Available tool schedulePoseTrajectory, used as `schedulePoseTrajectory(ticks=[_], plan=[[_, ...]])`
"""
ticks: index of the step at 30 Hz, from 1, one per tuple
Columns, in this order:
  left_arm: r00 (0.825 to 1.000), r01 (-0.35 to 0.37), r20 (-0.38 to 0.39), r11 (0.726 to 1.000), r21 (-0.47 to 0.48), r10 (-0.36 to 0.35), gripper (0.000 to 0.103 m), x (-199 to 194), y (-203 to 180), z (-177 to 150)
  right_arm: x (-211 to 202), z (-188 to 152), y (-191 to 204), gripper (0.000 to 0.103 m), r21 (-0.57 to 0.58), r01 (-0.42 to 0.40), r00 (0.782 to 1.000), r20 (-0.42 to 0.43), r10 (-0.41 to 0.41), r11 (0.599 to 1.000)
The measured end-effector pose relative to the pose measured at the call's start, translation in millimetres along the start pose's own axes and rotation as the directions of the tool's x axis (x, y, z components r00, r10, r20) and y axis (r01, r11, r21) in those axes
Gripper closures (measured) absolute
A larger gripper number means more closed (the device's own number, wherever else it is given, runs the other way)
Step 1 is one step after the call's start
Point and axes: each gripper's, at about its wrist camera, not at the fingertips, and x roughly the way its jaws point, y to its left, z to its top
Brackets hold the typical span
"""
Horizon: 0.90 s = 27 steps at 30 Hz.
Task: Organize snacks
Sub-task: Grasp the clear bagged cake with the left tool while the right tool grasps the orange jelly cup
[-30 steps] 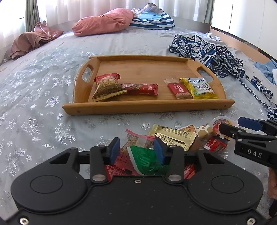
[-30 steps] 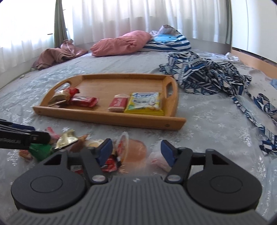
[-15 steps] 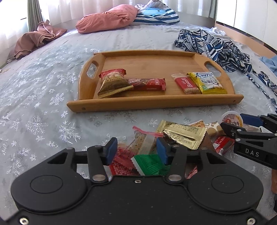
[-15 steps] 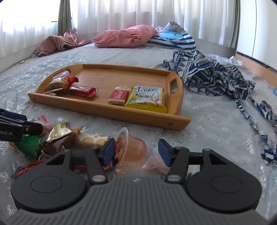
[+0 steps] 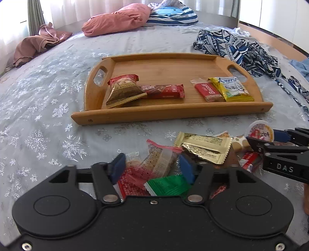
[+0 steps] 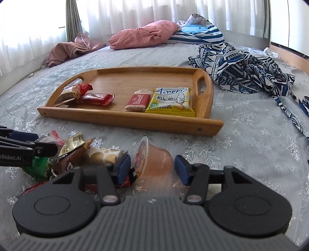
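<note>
A wooden tray [image 5: 170,114] [image 6: 135,121] lies on the bed with a gold-and-red packet [image 5: 123,92], a red bar [image 5: 164,91], a Biscoff pack [image 5: 208,91] and a yellow packet [image 5: 229,88] in it. A loose snack pile lies in front of the tray. My left gripper [image 5: 152,169] hovers over it, jaws opening, with a clear red-edged packet [image 5: 160,158], a red packet [image 5: 131,183] and a green packet [image 5: 168,185] between the fingers, none pressed. My right gripper [image 6: 152,170] is open around a jelly cup [image 6: 156,160] lying on its side.
Gold packets [image 5: 204,146] and a spotted biscuit pack [image 6: 102,156] lie between the two grippers. Blue patterned clothes [image 6: 241,71] are heaped right of the tray. A pink pillow [image 5: 115,21] and a striped one [image 5: 171,17] lie at the far end.
The left gripper's jaws have spread wider over the packets. The right gripper has edged forward, so the jelly cup sits deeper between its fingers, which have narrowed slightly.
</note>
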Motion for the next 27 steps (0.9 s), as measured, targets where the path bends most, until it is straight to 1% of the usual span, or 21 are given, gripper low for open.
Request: schedulePoseTrajectory(ticks=[1,2,3,5,8,9,10,11,13,17,21,27], plan=[[1.0,-0.001,-0.001,1.0,0.0,0.001,0.03,3,0,1,0,0,0,0.038,0.0,0.001,1.0,0.0,-0.001,1.0],[1.0,-0.001,-0.005,1.0,0.0,0.001,0.026,6,1,1,0,0,0,0.048,0.002,0.0,1.0,0.0,0.0,1.0],[1.0,-0.01,-0.008,1.0,0.0,0.01,0.025,10,1,3,0,0,0,0.049,0.008,0.001,1.0,0.002,-0.001,1.0],[0.999,-0.041,-0.015,0.999,-0.006,0.041,0.023,15,0,5,-2,0,-1,0.058,0.02,0.004,1.0,0.007,-0.004,1.0],[0.999,-0.047,-0.016,0.998,-0.029,0.047,0.023,20,2,7,-5,1,-4,0.06,0.061,-0.001,1.0,0.011,0.001,0.998],[0.999,-0.048,-0.017,0.998,-0.037,0.047,0.026,21,2,7,-6,0,-6,0.06,0.075,-0.006,1.0,0.012,0.005,0.997],[0.999,-0.041,-0.017,0.998,-0.043,0.04,0.04,21,2,7,-7,0,-7,0.06,0.082,-0.009,1.0,0.013,0.008,0.997],[0.999,-0.031,-0.016,0.998,-0.048,0.03,0.057,20,3,7,-7,0,-7,0.06,0.085,-0.01,1.0,0.014,0.009,0.996],[0.999,-0.029,-0.016,0.998,-0.058,0.028,0.068,18,3,9,-9,0,-7,0.061,0.09,-0.01,1.0,0.016,0.009,0.996],[1.0,0.0,-0.024,0.995,-0.099,-0.002,0.07,13,7,11,-12,0,-8,0.061,0.113,-0.011,1.0,0.021,0.009,0.994],[1.0,0.024,-0.015,0.992,-0.127,-0.026,0.072,4,12,11,-17,2,-9,0.062,0.133,-0.018,0.999,0.035,0.013,0.991],[0.998,0.055,0.004,0.989,-0.136,-0.055,0.075,-8,18,10,-25,7,-9,0.063,0.123,-0.013,0.998,0.056,0.006,0.992]])
